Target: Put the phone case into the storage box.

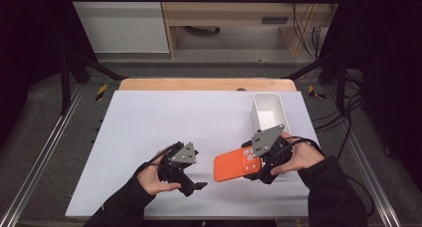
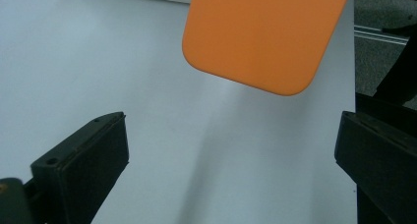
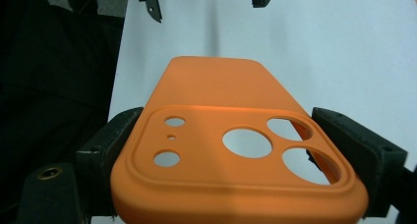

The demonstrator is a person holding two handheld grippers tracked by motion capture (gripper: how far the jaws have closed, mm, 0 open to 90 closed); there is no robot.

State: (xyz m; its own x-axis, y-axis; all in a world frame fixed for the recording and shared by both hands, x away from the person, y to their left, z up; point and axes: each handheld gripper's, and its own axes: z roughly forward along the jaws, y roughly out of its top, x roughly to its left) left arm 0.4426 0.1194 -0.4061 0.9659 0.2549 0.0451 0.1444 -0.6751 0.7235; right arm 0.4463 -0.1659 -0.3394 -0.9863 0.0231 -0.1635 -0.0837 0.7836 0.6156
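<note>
Orange phone case (image 3: pixel 231 150) in right tool (image 3: pixel 236 155)

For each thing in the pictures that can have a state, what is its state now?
orange phone case: clamped at its camera end, back side up, held off the table.
right gripper: shut on the case's two sides.
left gripper: open, nothing between the jaws.
white bin: upright on the table, looks empty.
</note>
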